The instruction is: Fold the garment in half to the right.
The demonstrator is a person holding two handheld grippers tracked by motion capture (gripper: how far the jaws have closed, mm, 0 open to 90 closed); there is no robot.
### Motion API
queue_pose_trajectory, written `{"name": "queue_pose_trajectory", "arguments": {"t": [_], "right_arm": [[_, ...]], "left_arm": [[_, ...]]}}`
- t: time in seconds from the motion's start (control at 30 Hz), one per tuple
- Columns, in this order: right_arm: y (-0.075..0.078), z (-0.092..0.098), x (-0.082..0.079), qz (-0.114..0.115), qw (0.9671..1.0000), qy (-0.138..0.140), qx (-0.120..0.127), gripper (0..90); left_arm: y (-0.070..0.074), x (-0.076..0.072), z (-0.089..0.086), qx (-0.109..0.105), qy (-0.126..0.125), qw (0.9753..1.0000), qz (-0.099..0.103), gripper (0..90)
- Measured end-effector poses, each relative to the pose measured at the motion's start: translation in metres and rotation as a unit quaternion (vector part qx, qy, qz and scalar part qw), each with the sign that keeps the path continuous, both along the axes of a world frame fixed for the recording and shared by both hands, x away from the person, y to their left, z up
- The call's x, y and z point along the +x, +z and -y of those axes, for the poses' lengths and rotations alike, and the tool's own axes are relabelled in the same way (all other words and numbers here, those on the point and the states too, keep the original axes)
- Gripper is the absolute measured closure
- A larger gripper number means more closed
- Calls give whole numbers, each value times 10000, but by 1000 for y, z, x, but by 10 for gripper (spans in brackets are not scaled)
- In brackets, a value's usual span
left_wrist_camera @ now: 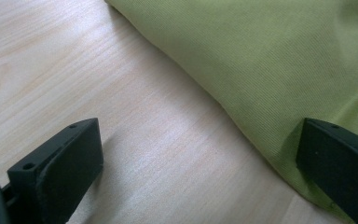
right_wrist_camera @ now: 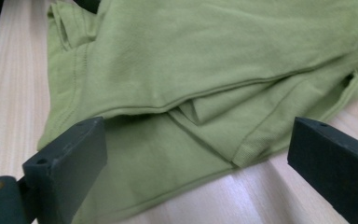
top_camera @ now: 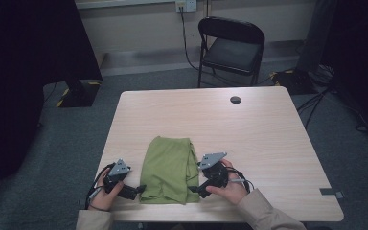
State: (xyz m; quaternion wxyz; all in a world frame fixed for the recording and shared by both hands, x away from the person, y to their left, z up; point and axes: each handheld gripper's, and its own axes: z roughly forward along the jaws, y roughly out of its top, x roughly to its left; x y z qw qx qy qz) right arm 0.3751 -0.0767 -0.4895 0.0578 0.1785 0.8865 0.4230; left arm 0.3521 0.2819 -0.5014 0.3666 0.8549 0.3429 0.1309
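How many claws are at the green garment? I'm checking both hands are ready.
2: the left claw at the green garment's near left corner, the right claw at its near right edge.

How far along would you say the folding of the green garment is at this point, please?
Done: the green shirt lies on the wooden table as a narrow folded rectangle, layers stacked at its right edge. In hand: the left claw and right claw sit open at its two near corners, gripping nothing. Left: probably closing on those corners and folding the near end away to halve it.
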Motion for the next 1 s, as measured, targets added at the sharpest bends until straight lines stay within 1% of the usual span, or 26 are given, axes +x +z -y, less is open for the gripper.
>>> {"name": "queue_pose_trajectory", "arguments": {"t": [0.1, 0.13, 0.17, 0.2, 0.23, 0.27, 0.3, 0.37, 0.4, 0.47, 0.53, 0.6, 0.63, 0.67, 0.73, 0.8, 0.83, 0.87, 0.93, 1.0], "right_arm": [[1, -4, -2, -91, 9999, 48, -52, 10], [1, -7, -2, -109, 9998, 72, -134, 27], [1, -8, -4, -81, 9997, 152, -161, 51], [1, -10, -5, -60, 9996, 210, -167, 51], [1, -11, -5, -54, 9996, 206, -172, 46], [1, -12, -6, -60, 9996, 224, -149, 66], [2, -13, -6, -66, 9995, 299, -123, 99], [3, -15, -7, -58, 9993, 351, -70, 121], [4, -16, -8, -54, 9991, 408, -50, 165], [6, -18, -9, -78, 9987, 512, 19, 202], [8, -21, -10, -35, 9980, 630, -12, 262], [7, -25, -11, -28, 9975, 703, -65, 292], [7, -26, -12, -41, 9971, 753, -107, 335], [6, -28, -12, -34, 9963, 847, -137, 402], [4, -30, -14, 4, 9959, 869, -235, 466], [2, -32, -14, -8, 9949, 967, -284, 544], [2, -33, -15, 21, 9945, 997, -323, 609], [1, -33, -15, 13, 9941, 1024, -366, 647], [2, -34, -16, -14, 9936, 1065, -386, 742], [2, -34, -15, -68, 9931, 1106, -394, 809]], "left_arm": [[0, 0, 0, 1, -2, 10000, 1, 0], [0, 0, 0, 6, -4, 10000, 4, 0], [0, 0, 0, 1, 0, 10000, 2, 0], [0, 0, 0, 5, -3, 10000, 4, 0], [0, 0, 0, 5, -3, 10000, 4, 0], [0, 0, 0, 5, -3, 10000, 4, 0], [0, 0, 0, 4, -2, 10000, 4, 0], [0, 0, 0, 6, -3, 10000, 5, 0], [0, 0, 0, 0, 0, 10000, 1, 0], [0, 0, 0, 2, -2, 10000, 1, 0], [0, 0, 0, 2, -2, 10000, 1, 0], [0, 0, 0, 6, -4, 10000, 4, 0], [0, 0, 0, 2, -1, 10000, 1, 0], [0, 0, 0, 1, 0, 10000, 1, 0], [0, 0, 0, 2, -1, 10000, 1, 0], [0, 0, 0, 4, -2, 10000, 1, 0], [0, 0, 0, 2, -2, 10000, 0, 0], [0, 0, 0, 2, -9, 10000, -1, 0], [0, 0, 0, -1, -14, 10000, -1, 0], [0, 0, -1, -7, -21, 10000, -6, 0]]}}
